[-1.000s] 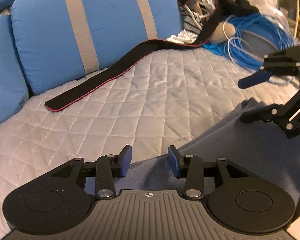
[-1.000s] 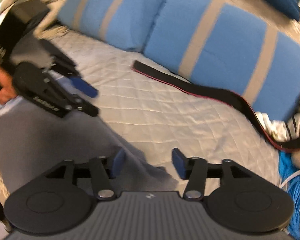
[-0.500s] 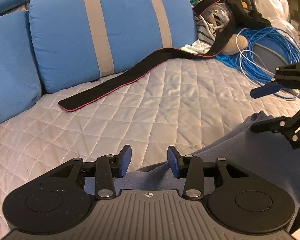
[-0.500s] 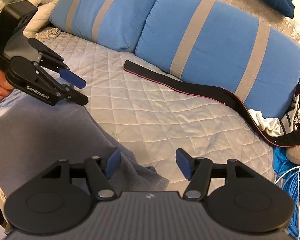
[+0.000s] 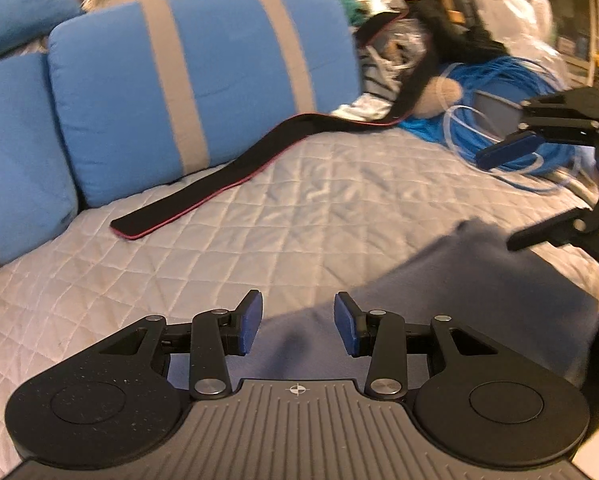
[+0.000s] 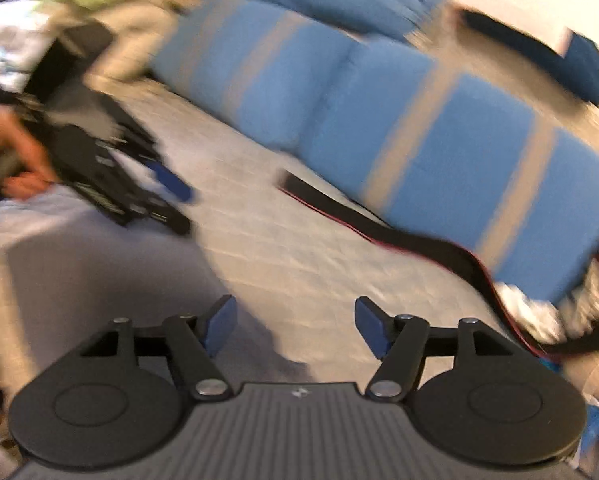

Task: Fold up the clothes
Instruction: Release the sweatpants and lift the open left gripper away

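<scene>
Inspecting from above: the grey garment (image 5: 479,304) lies flat on the quilted bed (image 5: 259,240), below and just ahead of both grippers. My left gripper (image 5: 297,322) stands parted and empty; my right gripper (image 6: 295,326) is opening wider, nothing between its pads.

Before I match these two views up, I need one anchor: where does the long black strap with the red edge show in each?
Left wrist view: the black strap runs diagonally from centre-left up to the upper right, across the quilted cover below the blue striped cushion.
Right wrist view: the strap runs from the centre down to the lower right, blurred.
Shared landmark: the blue striped cushion, just behind the strap in both.
</scene>
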Demonstrator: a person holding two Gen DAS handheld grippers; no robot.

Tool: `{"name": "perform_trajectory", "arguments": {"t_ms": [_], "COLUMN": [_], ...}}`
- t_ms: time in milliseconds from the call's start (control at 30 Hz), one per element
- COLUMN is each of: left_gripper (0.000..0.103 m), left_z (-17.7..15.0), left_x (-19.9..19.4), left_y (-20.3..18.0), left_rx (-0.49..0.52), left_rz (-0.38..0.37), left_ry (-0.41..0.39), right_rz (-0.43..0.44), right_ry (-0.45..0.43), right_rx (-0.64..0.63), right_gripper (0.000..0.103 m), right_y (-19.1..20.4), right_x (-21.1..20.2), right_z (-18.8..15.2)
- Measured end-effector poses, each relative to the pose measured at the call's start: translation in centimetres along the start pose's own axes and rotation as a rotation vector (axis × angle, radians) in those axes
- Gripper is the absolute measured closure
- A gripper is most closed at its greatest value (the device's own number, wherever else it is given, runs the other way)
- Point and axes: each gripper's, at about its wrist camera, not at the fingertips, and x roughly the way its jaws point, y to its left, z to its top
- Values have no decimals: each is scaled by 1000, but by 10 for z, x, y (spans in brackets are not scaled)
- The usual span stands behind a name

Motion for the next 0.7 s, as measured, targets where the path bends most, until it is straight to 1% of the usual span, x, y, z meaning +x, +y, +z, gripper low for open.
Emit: {"name": "perform_trajectory", "arguments": {"t_ms": [100, 167, 233, 267, 333, 367, 433, 533, 600, 700], "left_gripper": [64, 64, 64, 64, 64, 64, 64, 64, 64, 63], "left_z": [-12, -21, -32, -39, -51, -55, -64, -67, -66, -65], "left_x": [-12, -20, -26, -28, -29, -29, -30, -35, -37, -40], "left_y": [-9, -13, -14, -13, -5, 1, 13, 21, 20, 16], "left_rx": [56, 98, 140, 152, 129, 95, 36, 26, 54, 104], "left_rz": [-33, -54, -91, -105, -130, -152, -194, -212, -192, -172], "left_ry": [23, 37, 65, 85, 127, 142, 164, 176, 185, 202], "right_rz": [143, 211, 254, 263, 260, 243, 240, 267, 275, 282], "right_ry": [-18, -7, 34, 65, 150, 193, 234, 248, 250, 246], "right_rx": [-64, -95, -140, -168, -221, -255, -288, -269, -270, -277], "right_gripper": [27, 27, 27, 27, 26, 24, 23, 22, 19, 17], "right_y": [9, 14, 21, 25, 30, 33, 34, 26, 20, 17], "right_x": [-14, -17, -15, -12, -2, 3, 8, 8, 5, 0], "right_z": [-6, -10, -16, -20, -28, -33, -40, -41, -42, -45]}}
